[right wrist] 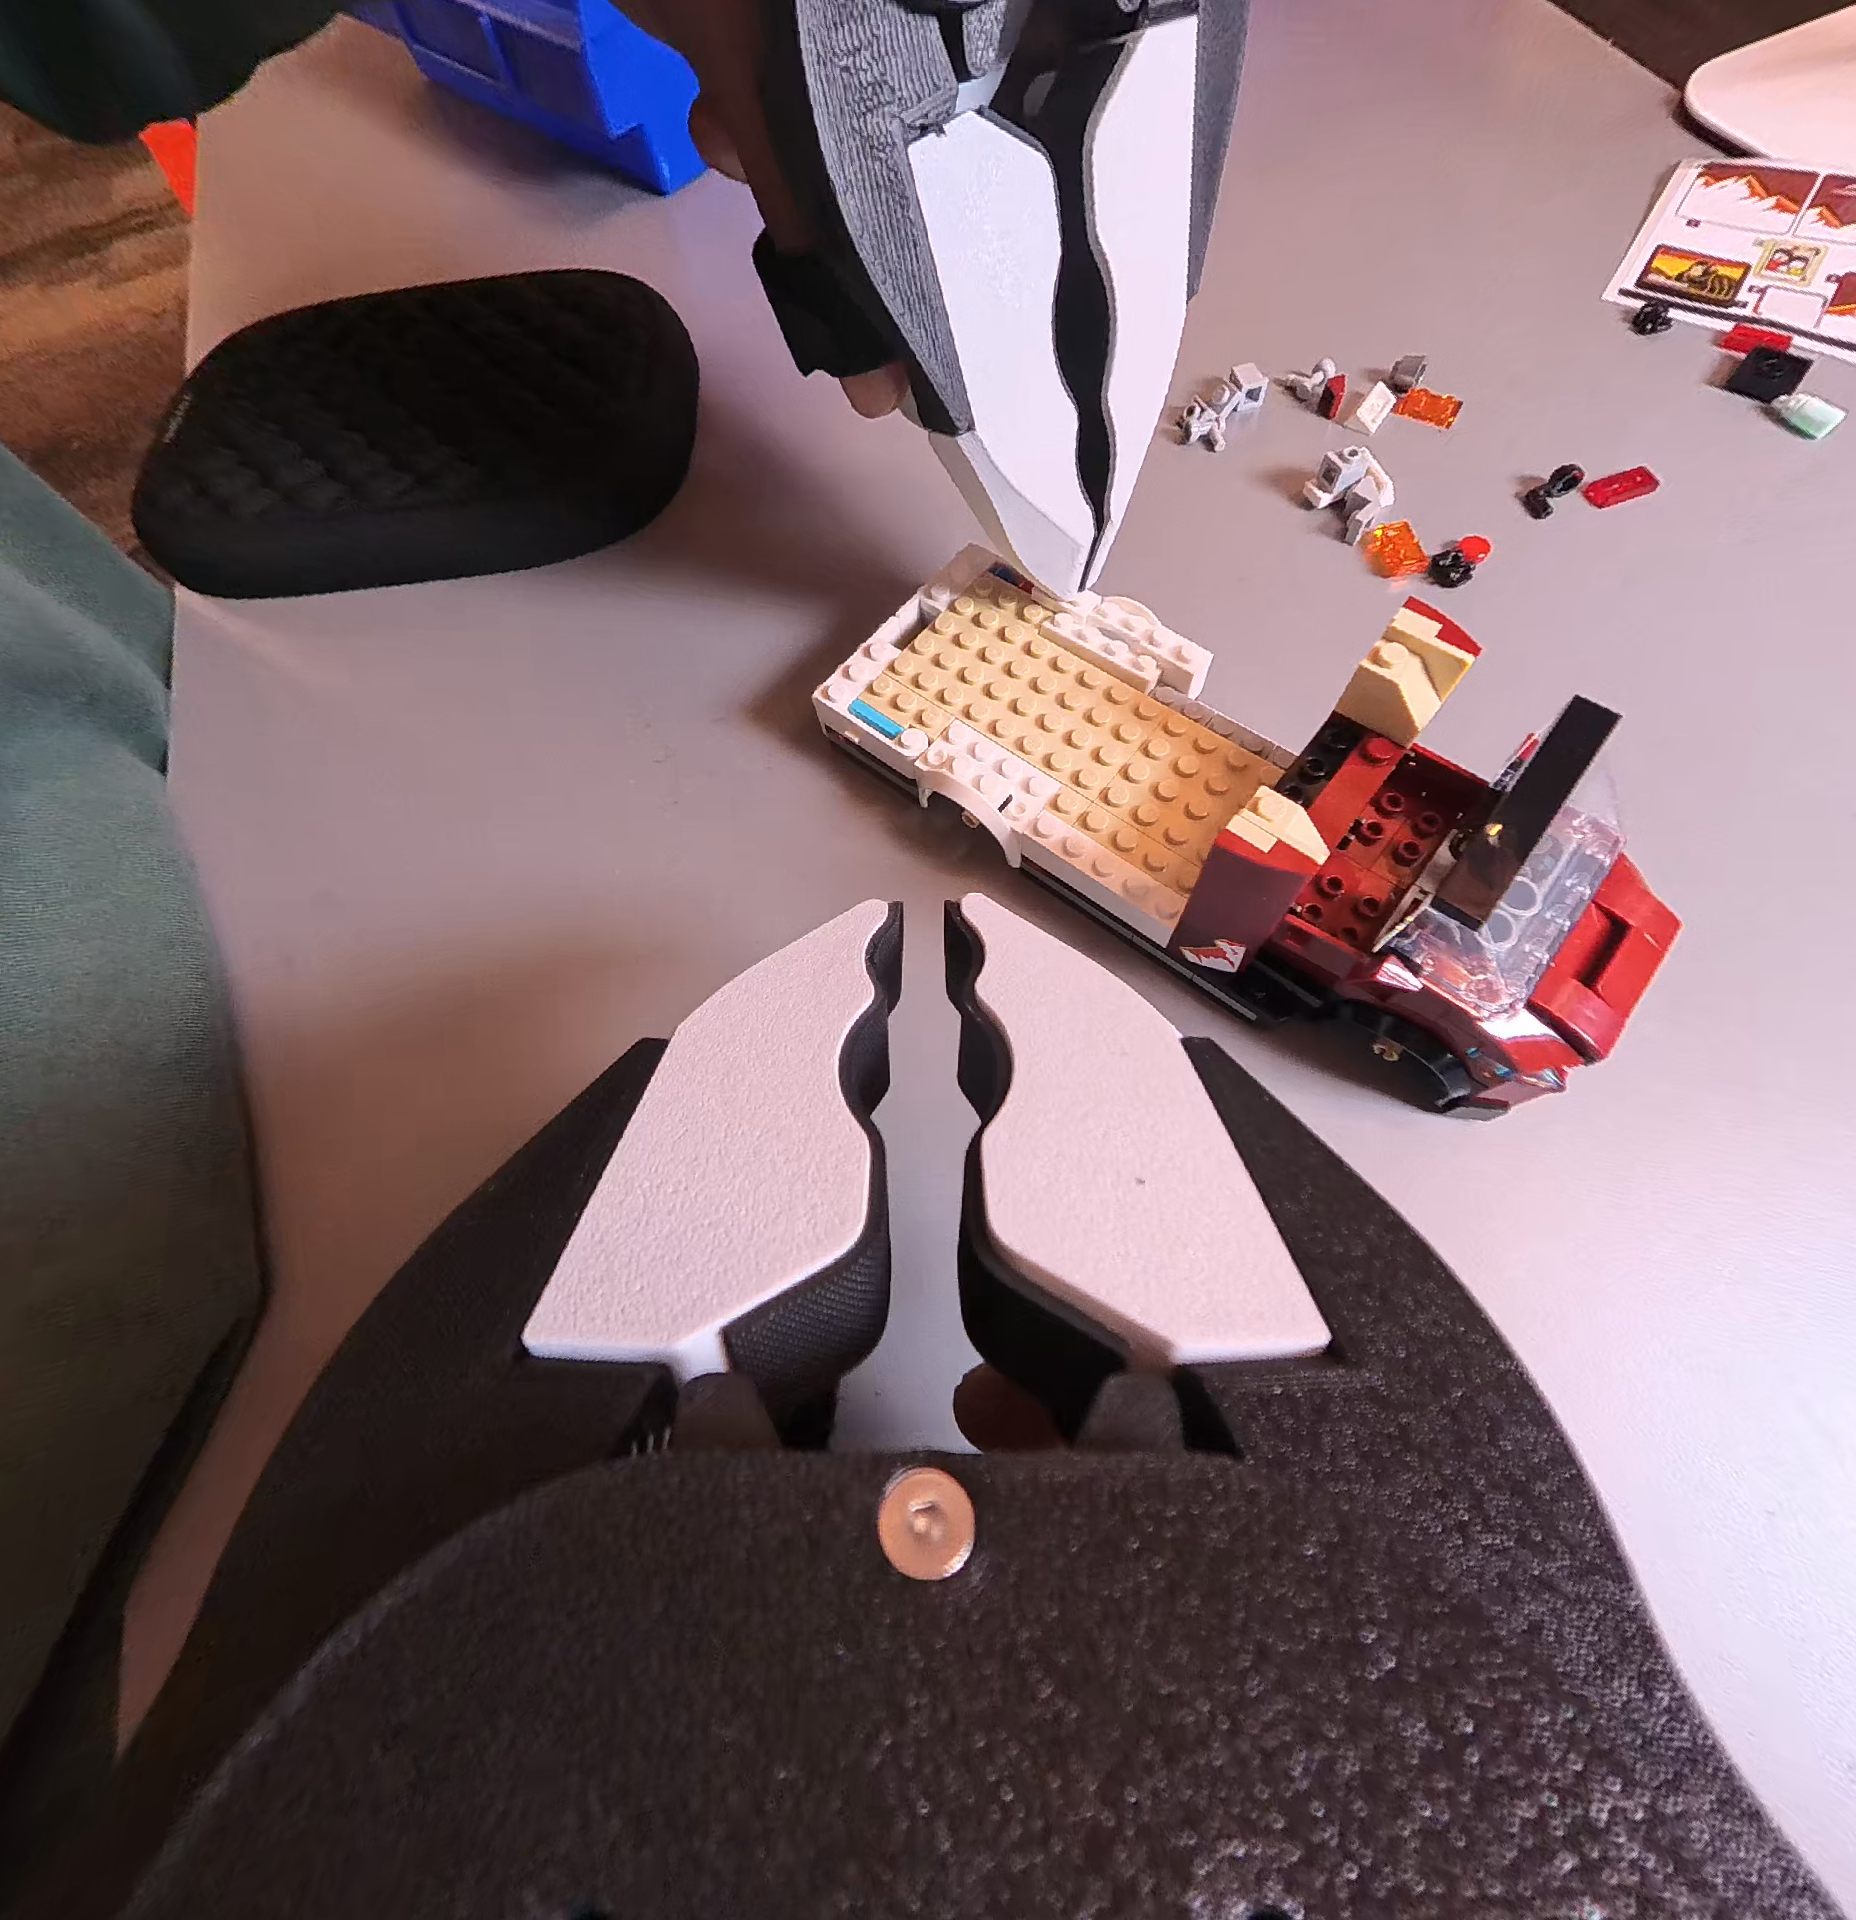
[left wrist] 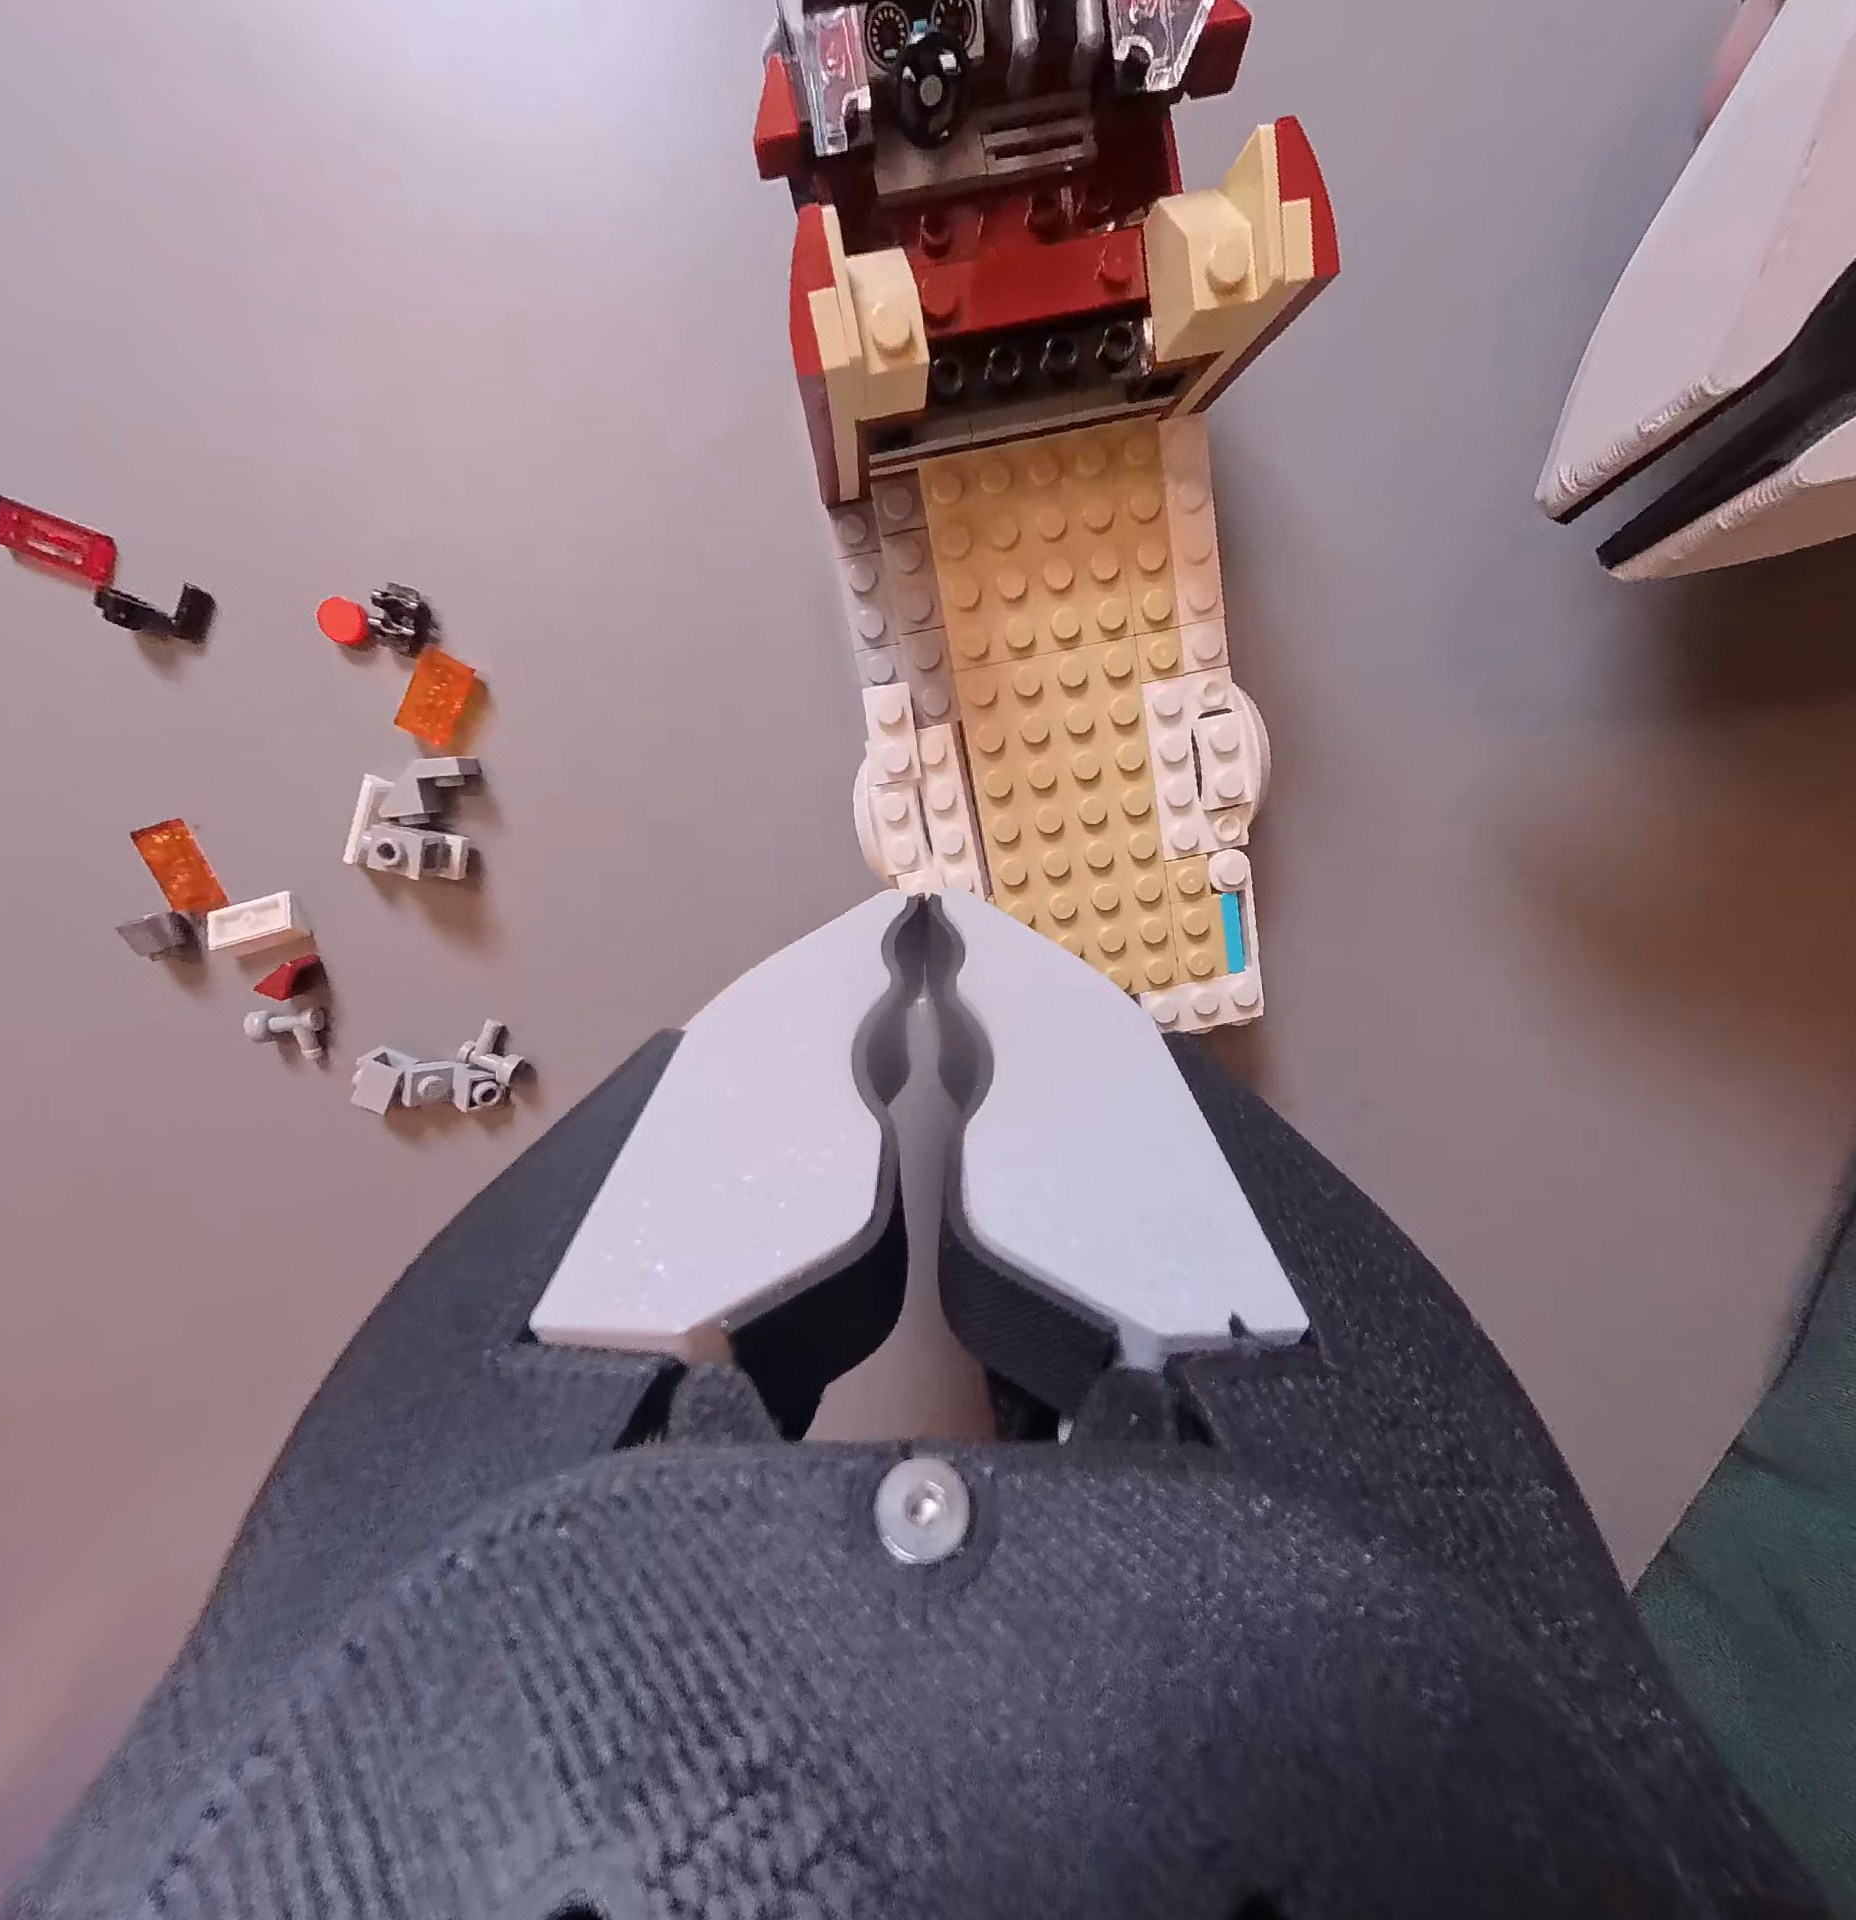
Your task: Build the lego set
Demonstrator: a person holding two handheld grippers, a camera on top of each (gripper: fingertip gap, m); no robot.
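Note:
A Lego truck (right wrist: 1163,790) with a dark red cab and a tan studded bed (left wrist: 1069,727) lies on the grey table. My left gripper (left wrist: 924,906) is shut, with nothing visible between its fingers. Its tips rest on the white bricks (right wrist: 1132,629) at the far rear edge of the bed, where it also shows from above in the right wrist view (right wrist: 1095,582). My right gripper (right wrist: 924,909) is slightly open and empty, above the table just in front of the truck's near side. Its finger (left wrist: 1734,343) shows at the right in the left wrist view.
Several loose pieces in grey, orange, red and black lie beside the truck (left wrist: 280,810) (right wrist: 1350,457). A sticker sheet (right wrist: 1765,260) and a white round base (right wrist: 1797,83) lie at the far right. A black padded object (right wrist: 415,426), a blue object (right wrist: 550,83) and a green cushion (right wrist: 62,831) are at the left. My hands' fingertips stand some 11 cm from each other.

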